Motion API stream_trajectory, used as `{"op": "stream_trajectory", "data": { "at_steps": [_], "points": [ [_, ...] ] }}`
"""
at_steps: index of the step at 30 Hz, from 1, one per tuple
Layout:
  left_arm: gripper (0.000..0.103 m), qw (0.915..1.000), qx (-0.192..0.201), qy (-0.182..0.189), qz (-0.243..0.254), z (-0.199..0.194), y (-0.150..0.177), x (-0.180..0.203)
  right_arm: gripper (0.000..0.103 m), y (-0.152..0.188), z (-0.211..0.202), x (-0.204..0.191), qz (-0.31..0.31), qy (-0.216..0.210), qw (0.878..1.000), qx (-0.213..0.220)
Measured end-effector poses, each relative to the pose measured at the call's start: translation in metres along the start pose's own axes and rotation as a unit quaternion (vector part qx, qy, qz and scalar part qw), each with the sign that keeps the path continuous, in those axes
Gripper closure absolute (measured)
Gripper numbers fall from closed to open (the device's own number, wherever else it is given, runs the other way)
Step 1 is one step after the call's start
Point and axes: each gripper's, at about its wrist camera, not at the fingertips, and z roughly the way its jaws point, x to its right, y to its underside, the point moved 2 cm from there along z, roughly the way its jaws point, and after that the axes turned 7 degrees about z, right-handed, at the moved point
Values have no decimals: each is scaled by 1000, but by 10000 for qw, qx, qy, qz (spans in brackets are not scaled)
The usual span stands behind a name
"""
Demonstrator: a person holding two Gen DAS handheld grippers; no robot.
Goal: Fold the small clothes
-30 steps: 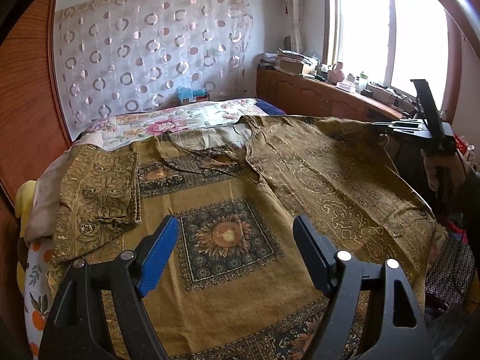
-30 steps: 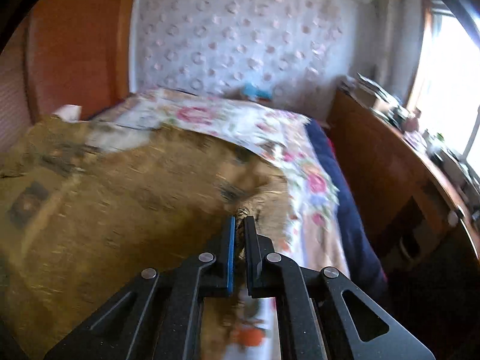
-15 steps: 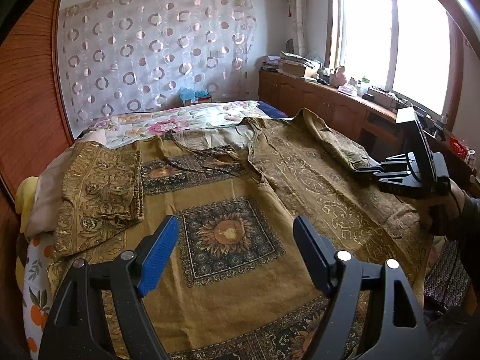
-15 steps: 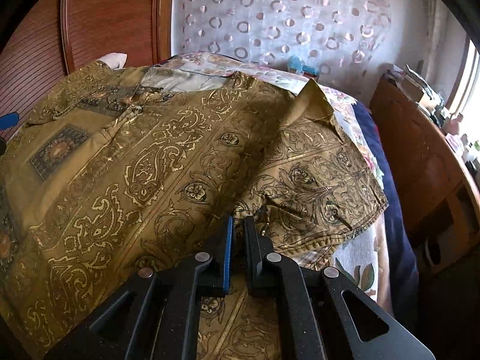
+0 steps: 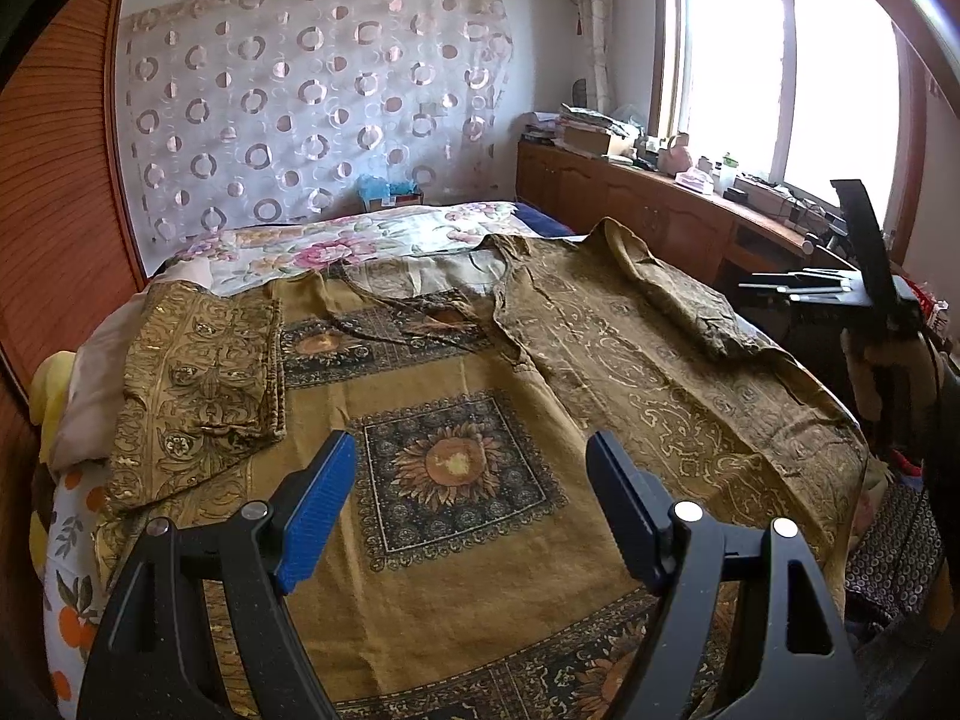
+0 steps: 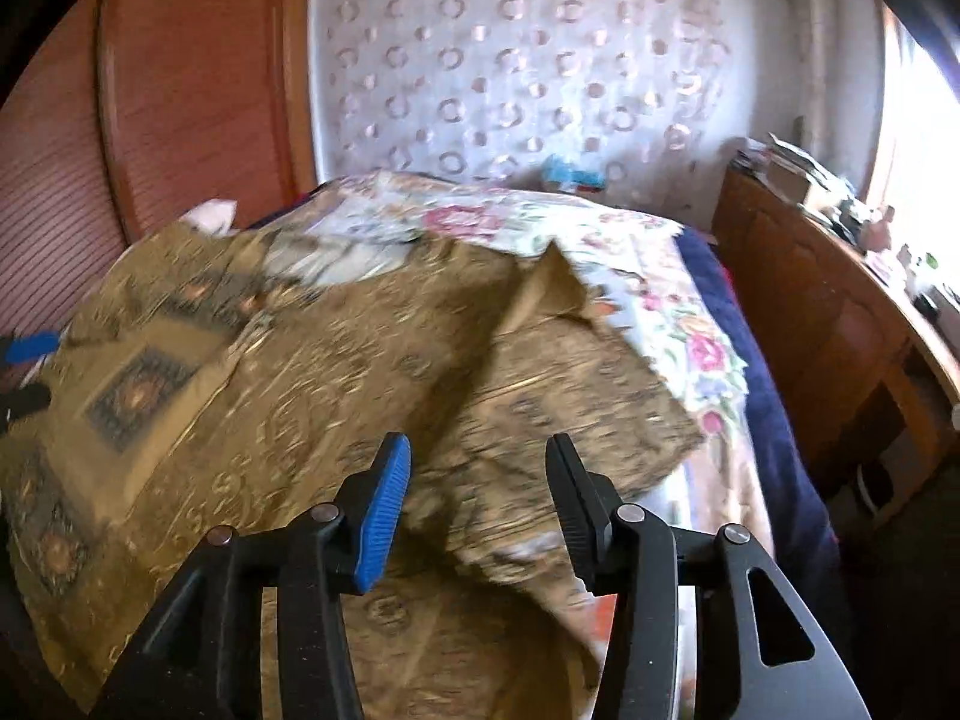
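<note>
Olive-gold patterned cotton tunic (image 5: 480, 420) lies spread across the bed (image 5: 360, 234). Both short sleeves are folded inward; body folds remain. Right gripper (image 6: 477, 492) has just been opening, nothing between its jaws; left gripper (image 5: 468, 498) is apart, empty.

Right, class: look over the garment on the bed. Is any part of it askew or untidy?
Yes. The right sleeve lies crumpled and slanted on the garment, while the left sleeve is folded flat. The right gripper has just been opening, with nothing between its jaws.
</note>
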Motion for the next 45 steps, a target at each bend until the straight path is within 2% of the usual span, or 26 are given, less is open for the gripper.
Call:
{"op": "stream_trajectory", "data": {
  "at_steps": [6, 10, 16, 18, 19, 20, 21, 24, 28, 31, 36, 38, 40, 42, 45],
  "points": [
    [24, 10000, -18, 28, 23, 0, 1, 5, 54, 5, 32, 40, 446, 409, 9971, -452],
    [24, 9999, -75, 68, 32, 4, 2, 8, 54, 14, 49, 56, 798, 339, 9933, -763],
    [24, 9999, -118, 101, 41, 6, 3, 12, 55, 7, 55, 52, 571, 380, 9949, -745],
    [24, 9999, -110, 102, 45, 5, 3, 12, 65, 4, 57, 50, 459, 307, 9957, -740],
    [24, 9999, -114, 96, 43, 5, 3, 12, 82, 4, 59, 49, 424, 228, 9960, -750],
    [24, 9999, -114, 93, 38, 5, 4, 13, 90, 3, 61, 48, 371, 209, 9961, -767],
    [24, 9999, -113, 94, 30, 4, 3, 12, 95, 3, 62, 47, 338, 136, 9962, -790],
    [24, 9999, -112, 89, 0, 4, 4, 11, 96, -2, 62, 46, 308, 20, 9967, -750],
    [24, 9999, -127, 72, -27, 4, 5, 9, 96, -22, 53, 29, 138, -117, 9991, -383],
    [24, 9999, -129, 65, -33, 5, 5, 8, 96, -41, 43, 2, -86, -353, 9992, -134],
    [24, 9999, -91, 26, -75, 2, 5, 6, 96, -55, 32, -47, -425, -789, 9960, -4],
    [24, 9999, -83, 17, -89, 0, 6, 4, 86, -55, 28, -54, -461, -832, 9955, 29],
    [24, 9999, -83, 0, -98, 0, 6, 1, 58, -55, 24, -54, -458, -863, 9952, 77],
    [24, 9999, -70, 4, -129, 0, 7, 0, 50, -52, 21, -47, -457, -767, 9959, 155],
    [24, 9999, -74, -7, -138, 0, 7, -1, 49, -41, 27, -27, -387, -506, 9979, 72]
  ]
}}
